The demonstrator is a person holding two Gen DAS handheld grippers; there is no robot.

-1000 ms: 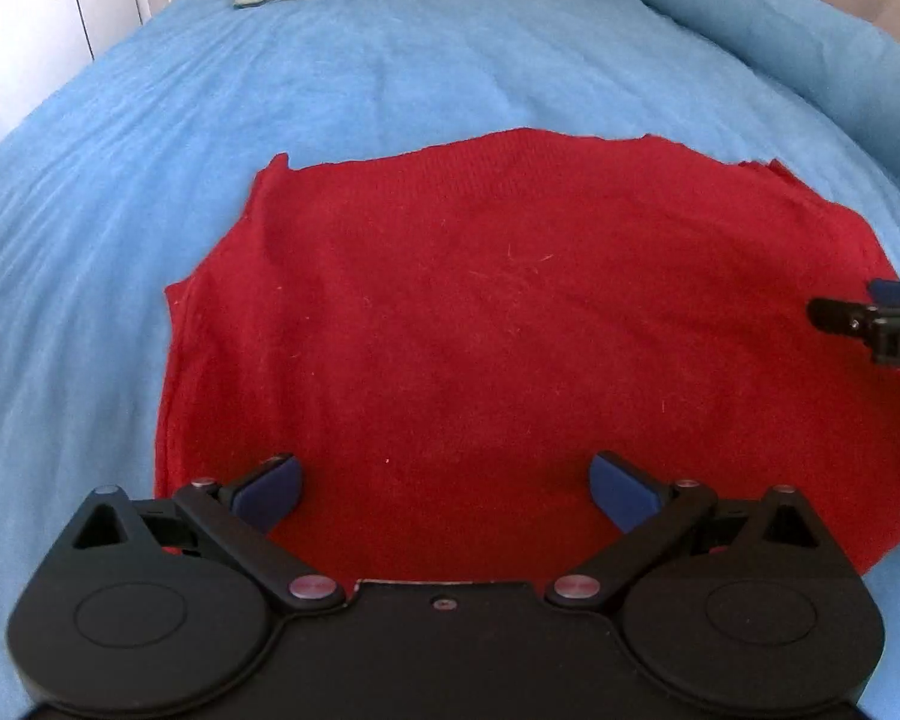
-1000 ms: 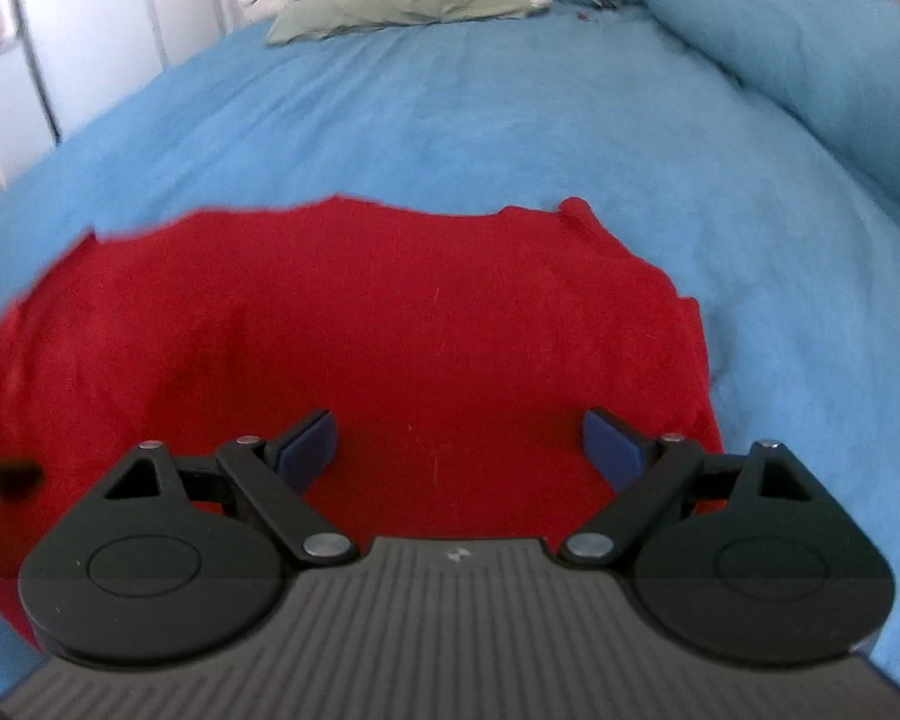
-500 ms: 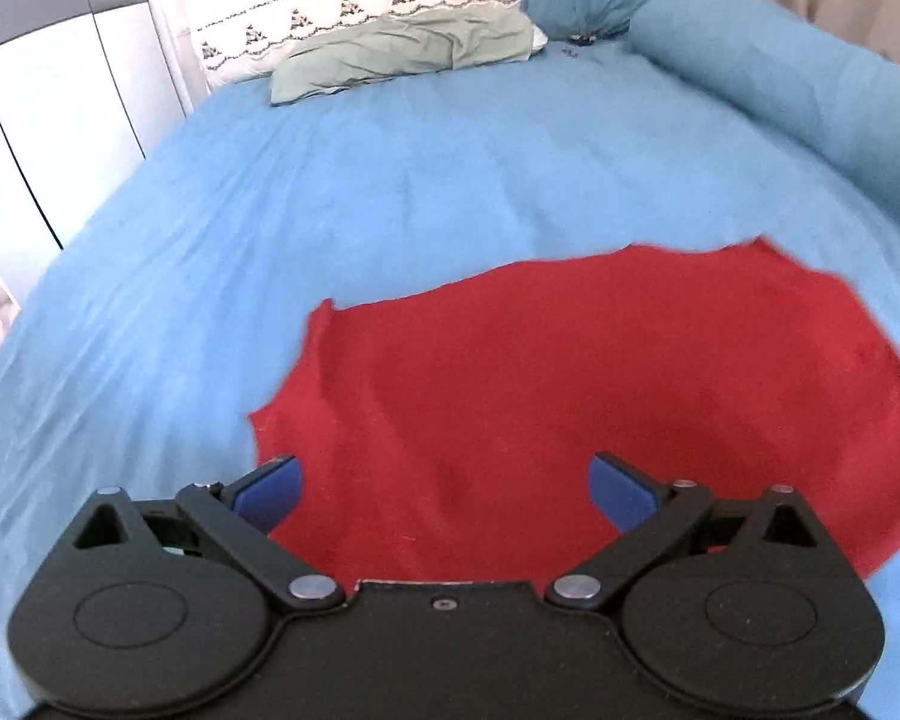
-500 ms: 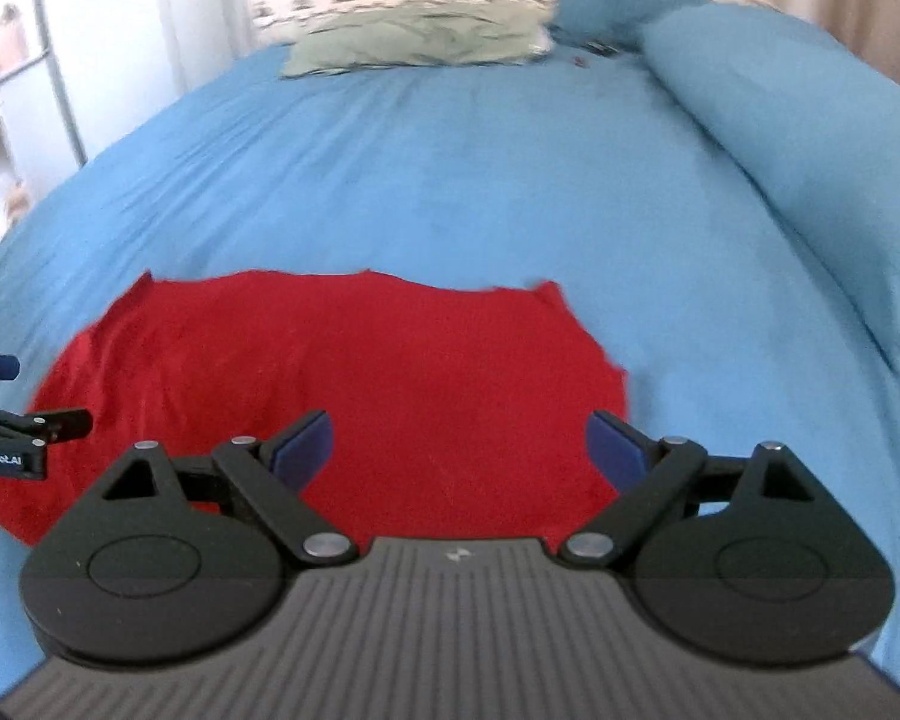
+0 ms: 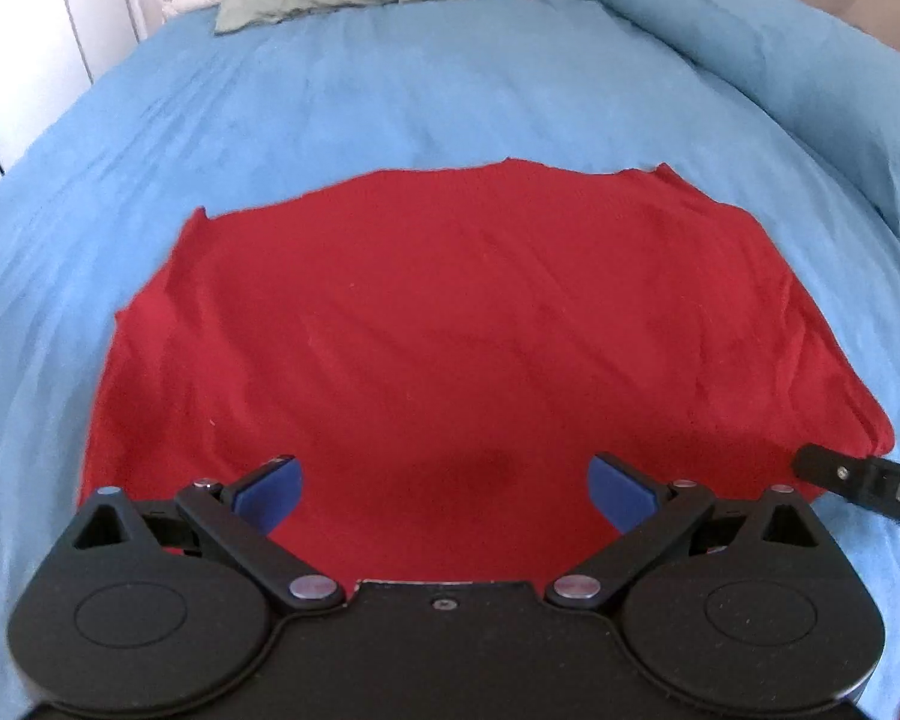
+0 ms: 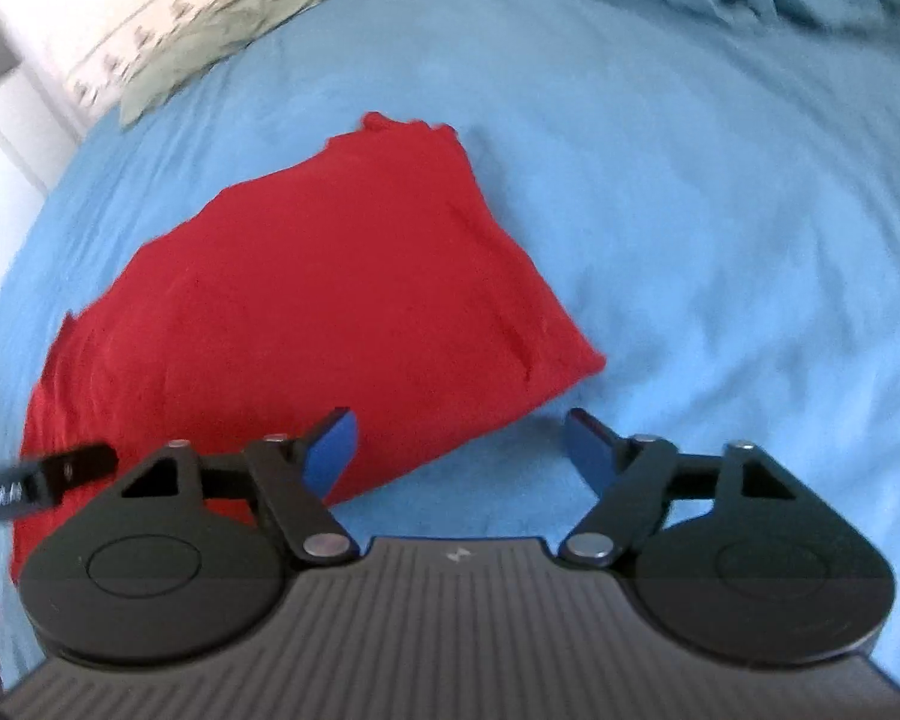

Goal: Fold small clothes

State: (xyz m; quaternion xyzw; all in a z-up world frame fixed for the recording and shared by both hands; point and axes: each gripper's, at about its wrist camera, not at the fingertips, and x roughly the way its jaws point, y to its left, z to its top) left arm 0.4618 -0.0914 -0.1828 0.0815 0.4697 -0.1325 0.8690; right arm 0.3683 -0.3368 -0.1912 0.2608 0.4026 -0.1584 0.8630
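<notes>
Blue bedspread (image 5: 390, 90) carries red garment (image 5: 450, 312); right gripper (image 6: 459, 438), jaws just narrowing yet empty, swings to its 3 o'clock edge; left gripper (image 5: 444, 486) gapes empty.

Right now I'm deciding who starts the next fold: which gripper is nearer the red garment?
Left. The left gripper hangs over the red garment near its front edge; the right gripper sits at its right corner, mostly over the blue bedspread.
</notes>
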